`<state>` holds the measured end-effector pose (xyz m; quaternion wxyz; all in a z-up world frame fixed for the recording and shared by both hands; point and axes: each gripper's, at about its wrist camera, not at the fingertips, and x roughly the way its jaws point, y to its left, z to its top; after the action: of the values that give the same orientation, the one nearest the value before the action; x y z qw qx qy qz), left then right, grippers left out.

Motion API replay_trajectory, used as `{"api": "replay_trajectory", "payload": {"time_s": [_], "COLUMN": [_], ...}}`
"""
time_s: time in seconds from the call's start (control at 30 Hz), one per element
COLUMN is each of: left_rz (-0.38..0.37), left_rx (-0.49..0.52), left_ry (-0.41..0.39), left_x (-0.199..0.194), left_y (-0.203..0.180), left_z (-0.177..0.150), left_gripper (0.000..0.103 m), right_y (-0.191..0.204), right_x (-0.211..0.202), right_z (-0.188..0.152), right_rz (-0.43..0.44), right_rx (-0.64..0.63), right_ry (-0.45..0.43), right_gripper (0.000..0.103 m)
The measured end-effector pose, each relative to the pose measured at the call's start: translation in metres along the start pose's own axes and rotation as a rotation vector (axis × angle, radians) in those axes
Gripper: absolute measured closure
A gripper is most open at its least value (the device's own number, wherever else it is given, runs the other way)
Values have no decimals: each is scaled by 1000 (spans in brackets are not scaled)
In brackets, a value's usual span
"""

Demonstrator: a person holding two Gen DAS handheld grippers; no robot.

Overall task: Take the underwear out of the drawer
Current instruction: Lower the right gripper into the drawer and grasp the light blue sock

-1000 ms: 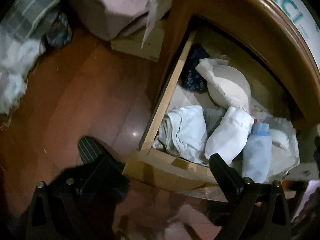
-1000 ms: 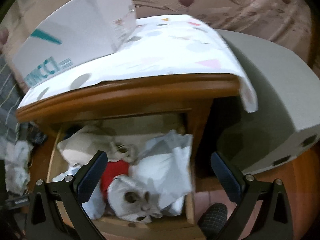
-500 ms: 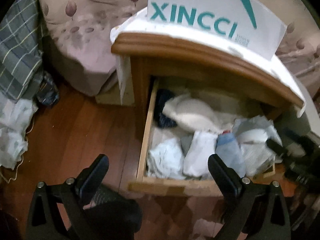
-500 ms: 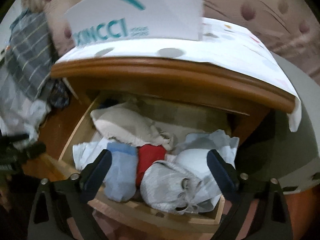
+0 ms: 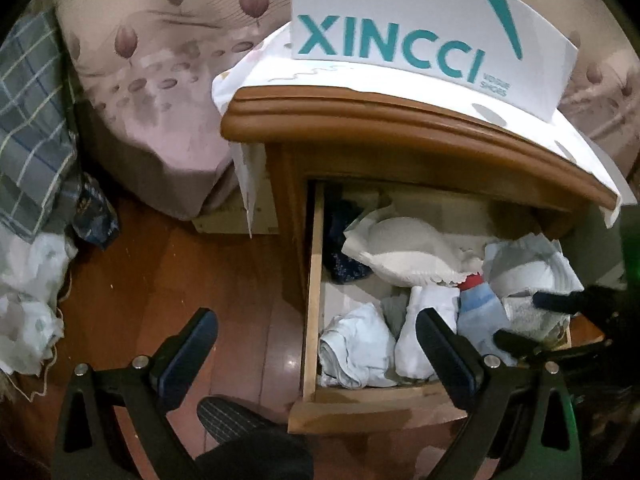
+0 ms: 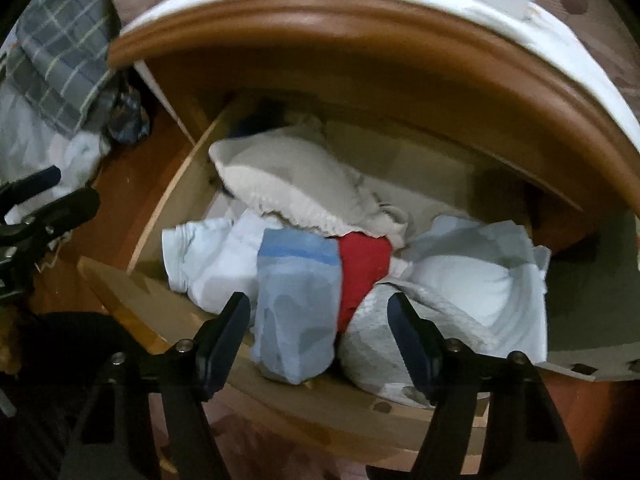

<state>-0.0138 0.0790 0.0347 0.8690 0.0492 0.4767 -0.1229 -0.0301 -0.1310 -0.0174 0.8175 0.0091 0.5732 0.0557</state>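
- Right gripper (image 6: 319,314) sits at the bottom of its own view, jaws closing around a light blue folded underwear piece (image 6: 296,308) that lies between them; the pads do not yet press it.
- Left gripper (image 5: 316,336) is spread wide at the bottom of its view, nothing between its fingers, over the wooden floor (image 5: 160,280) beside the drawer (image 5: 308,308).
- Underwear fills the open drawer: the blue piece at the front edge, a red piece (image 6: 364,264) just behind it, white bundles (image 6: 216,260) to the left, a cream padded garment (image 6: 292,180) farther back.
- Beyond, the brown nightstand top (image 5: 400,120) carries a white cloth and a white box (image 5: 420,28) reading "XINCCI" in teal, with small print too blurred to read surely.
- A floral bedspread (image 5: 160,80) and a plaid fabric (image 5: 28,120) fill the upper left.
- Compared with a second ago, the right gripper is nearer the drawer with narrower jaws, and the left view now takes in the whole nightstand front.
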Motion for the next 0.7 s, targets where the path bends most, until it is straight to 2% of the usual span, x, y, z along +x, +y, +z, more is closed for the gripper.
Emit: {"api": "replay_trajectory", "payload": {"time_s": [0.2,0.33,0.47,0.63,0.7], "left_rz": [-27,-25,-38,-35,-44], "left_rx": [-63,-66,-82,-47,-34], "left_ry": [1,27,48,75,80], "left_x": [1,8,14,20,22], "left_y": [12,12,13,4,0], "left_z": [0,-1,-3,-5,-6], "left_gripper": [2,1,1,1,1], "right_y": [8,7,6,6,3], "right_x": [32,50,57,53,50], "right_z": [6,6,8,9,8], "right_rz": [-34,-38,-51,-42,-28], "right_rx": [1,17,28,32,51], "right_ry": [123,174,187,177,166], "right_gripper": [35,35,35,56,59]}}
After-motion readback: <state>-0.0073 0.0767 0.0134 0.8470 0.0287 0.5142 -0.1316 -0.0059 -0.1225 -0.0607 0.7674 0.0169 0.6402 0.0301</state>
